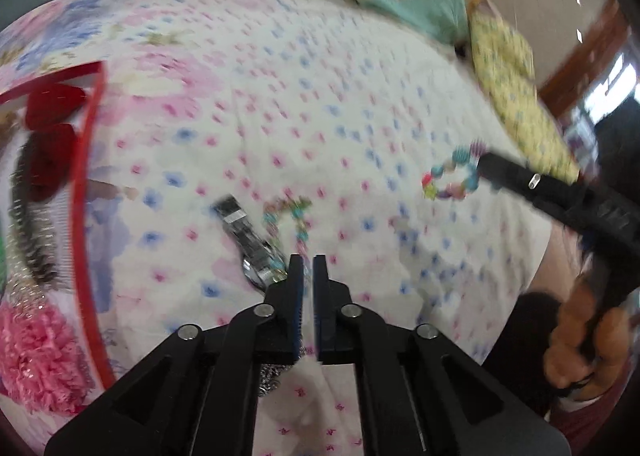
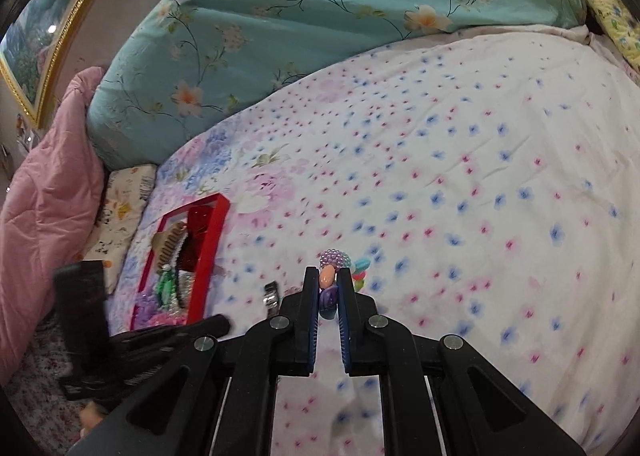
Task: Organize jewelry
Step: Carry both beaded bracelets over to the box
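We grip a beaded bracelet [image 2: 334,276] in the right gripper [image 2: 329,276], its jaws pinched on the beads at lower centre of the right wrist view. Our left gripper [image 1: 307,262] is pressed nearly together, a second beaded strand [image 1: 294,218] and silver watch band [image 1: 244,232] blurred at its tips; whether it holds them we cannot tell. The red tray [image 2: 212,252] sits lower left on the floral bedsheet [image 2: 480,176].

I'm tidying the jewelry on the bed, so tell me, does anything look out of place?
Yes. A silver metal watch band and a thin beaded strand still lie loose on the floral bedsheet, outside the red tray. The right gripper holds the colourful bead bracelet.
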### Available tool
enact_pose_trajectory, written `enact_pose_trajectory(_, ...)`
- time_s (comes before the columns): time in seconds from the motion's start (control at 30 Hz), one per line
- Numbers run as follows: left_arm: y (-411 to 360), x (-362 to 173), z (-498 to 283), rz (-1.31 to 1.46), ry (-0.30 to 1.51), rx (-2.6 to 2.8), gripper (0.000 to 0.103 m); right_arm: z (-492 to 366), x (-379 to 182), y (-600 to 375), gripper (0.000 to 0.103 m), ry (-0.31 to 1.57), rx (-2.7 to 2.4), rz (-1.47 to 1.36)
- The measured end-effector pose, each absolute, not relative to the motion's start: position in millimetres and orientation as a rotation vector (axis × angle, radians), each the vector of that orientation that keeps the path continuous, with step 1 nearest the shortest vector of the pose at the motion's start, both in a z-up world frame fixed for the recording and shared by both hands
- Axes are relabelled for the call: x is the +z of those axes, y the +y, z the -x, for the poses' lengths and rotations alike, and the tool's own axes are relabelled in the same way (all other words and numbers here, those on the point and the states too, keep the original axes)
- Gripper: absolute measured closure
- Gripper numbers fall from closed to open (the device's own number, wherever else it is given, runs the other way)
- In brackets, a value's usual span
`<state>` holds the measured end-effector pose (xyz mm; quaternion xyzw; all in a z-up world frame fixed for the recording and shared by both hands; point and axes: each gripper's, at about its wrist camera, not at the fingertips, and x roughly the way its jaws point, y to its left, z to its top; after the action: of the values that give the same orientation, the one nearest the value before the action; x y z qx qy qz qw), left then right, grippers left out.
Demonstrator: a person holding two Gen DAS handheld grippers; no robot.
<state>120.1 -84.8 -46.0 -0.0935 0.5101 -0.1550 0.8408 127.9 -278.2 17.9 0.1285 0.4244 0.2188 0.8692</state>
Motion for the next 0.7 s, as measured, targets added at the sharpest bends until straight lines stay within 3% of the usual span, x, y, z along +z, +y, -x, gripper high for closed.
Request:
enact_pose_trajectory(0.03,-92,-51,-122,0.167,1.094,-0.33,0.074,-126,16,-280,0.095,0.893,0.462,-0.278)
enact_pose_trajectory(0.1,-102,-59,-127,0.101,1.106,-0.295,0.052,-121,11,-283,0.095,0.901,0.462,-0.287)
enact_pose_trajectory(0.2,-106,-69,-141,0.054,1.127,-0.243,0.049,-116,5,-291,0.095,0.912,0.453,-0.31)
enact_pose_trajectory(0.27,-105,-73,-150,0.05,1.14,-0.227,0.042,-113,2,-297,0.095,0.914,0.448,-0.327)
enact_pose_trajectory(0.43,-116,-80,-167,-0.007,1.131,-0.212,0.041,-112,0,-304,0.095,0.913,0.45,-0.352)
enact_pose_trajectory(0.47,-118,-80,-168,-0.03,1.123,-0.207,0.043,-112,0,-304,0.095,0.911,0.453,-0.357)
enact_pose_trajectory(0.5,-121,-81,-169,-0.052,1.118,-0.207,0.057,-112,0,-304,0.095,0.91,0.453,-0.357)
enact_pose_trajectory(0.53,-124,-81,-170,-0.072,1.112,-0.216,0.085,-112,-1,-303,0.095,0.911,0.455,-0.357)
enact_pose_trajectory(0.57,-125,-82,-173,-0.069,1.123,-0.241,0.092,-112,-1,-303,0.095,0.912,0.458,-0.36)
enact_pose_trajectory(0.7,-115,-78,-171,0.002,1.131,-0.261,0.097,-112,-2,-301,0.095,0.914,0.463,-0.361)
